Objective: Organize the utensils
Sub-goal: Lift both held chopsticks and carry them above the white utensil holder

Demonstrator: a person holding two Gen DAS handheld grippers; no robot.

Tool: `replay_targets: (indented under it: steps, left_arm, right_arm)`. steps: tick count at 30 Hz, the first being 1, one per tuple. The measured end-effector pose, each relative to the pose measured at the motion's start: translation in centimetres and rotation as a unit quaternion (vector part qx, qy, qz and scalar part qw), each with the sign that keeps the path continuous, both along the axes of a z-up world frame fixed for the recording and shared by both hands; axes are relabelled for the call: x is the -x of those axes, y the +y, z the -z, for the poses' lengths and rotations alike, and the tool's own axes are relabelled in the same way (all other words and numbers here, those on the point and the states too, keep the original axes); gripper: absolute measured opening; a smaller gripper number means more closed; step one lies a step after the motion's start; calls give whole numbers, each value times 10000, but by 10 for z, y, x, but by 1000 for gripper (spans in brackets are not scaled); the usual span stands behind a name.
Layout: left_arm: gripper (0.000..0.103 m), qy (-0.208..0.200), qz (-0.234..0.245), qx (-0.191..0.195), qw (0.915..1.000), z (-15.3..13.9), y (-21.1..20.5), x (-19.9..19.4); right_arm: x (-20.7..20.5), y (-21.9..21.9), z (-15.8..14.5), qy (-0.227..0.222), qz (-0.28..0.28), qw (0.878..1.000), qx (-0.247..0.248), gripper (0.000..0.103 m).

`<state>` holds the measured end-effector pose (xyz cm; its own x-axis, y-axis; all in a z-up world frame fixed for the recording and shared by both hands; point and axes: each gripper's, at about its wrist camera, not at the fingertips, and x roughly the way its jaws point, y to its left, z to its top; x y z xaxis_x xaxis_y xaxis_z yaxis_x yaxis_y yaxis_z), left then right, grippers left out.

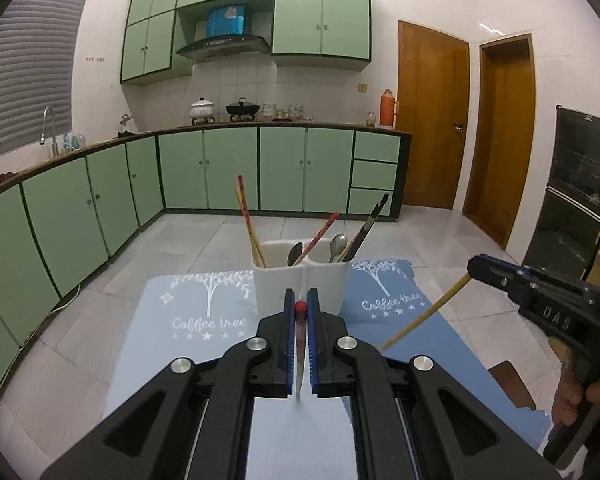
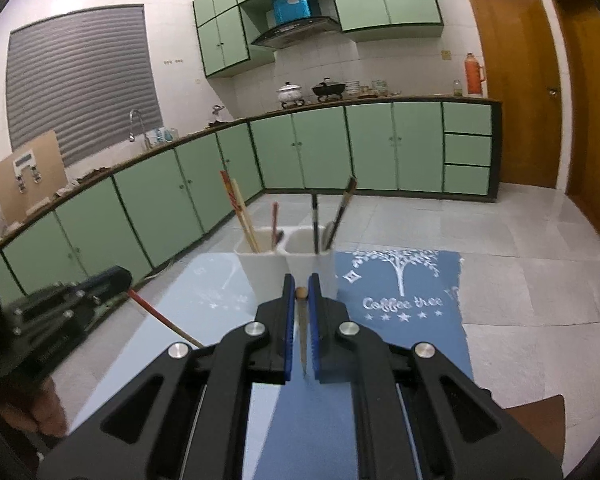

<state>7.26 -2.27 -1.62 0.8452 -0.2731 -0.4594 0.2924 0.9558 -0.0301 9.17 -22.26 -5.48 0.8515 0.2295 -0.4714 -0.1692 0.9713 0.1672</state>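
A white utensil holder [image 1: 300, 276] with two compartments stands on the table, at the place where a light blue mat [image 1: 172, 344] and a darker blue mat [image 1: 396, 308] meet. In the left wrist view, its left compartment holds some chopsticks [image 1: 249, 222] that lean to the left, a spoon [image 1: 294, 253] and one red chopstick that leans to the right. The right compartment holds another spoon [image 1: 338, 245] and dark chopsticks [image 1: 366, 228] that lean to the right.

The left gripper [image 1: 301, 306] is just in front of the holder and above the mats. Its jaws are pinching a red chopstick [image 1: 300, 320], which in the right wrist view slants down from the jaws toward the table. The right gripper [image 2: 300, 294] is also just in front of the holder, on the side of the darker mat. Its jaws are pinching a light wooden chopstick [image 2: 303, 336]; in the left wrist view this stick slants down and to the left from the jaws.

Both mats carry a white tree drawing and the words "Coffee tree". Beyond the table there is a tiled floor [image 1: 220, 236], green kitchen cabinets [image 1: 228, 168] and brown doors [image 1: 432, 120].
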Motion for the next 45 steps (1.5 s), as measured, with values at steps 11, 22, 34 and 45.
replay_targets:
  steps: [11,22,34,45]
  left_arm:
    - [6,-132,135,138,9997,-24,3,-6]
    - [6,-658,122,137,9977,-62,0,-17]
    - [6,-1355,58,174,9906,-115,-9,-56]
    - [6,-1273,93,176,9917,-100,-23,-120]
  right_arm:
    - [-17,5,-39,47,-461,9989,-89,6]
    - [-33,6,-85,-455,-505,9977,-33,6]
    - [-74,1,-145,-1125,-411,9927,121,6]
    - [-146,1,-133,-1086,-310,9933,253,6]
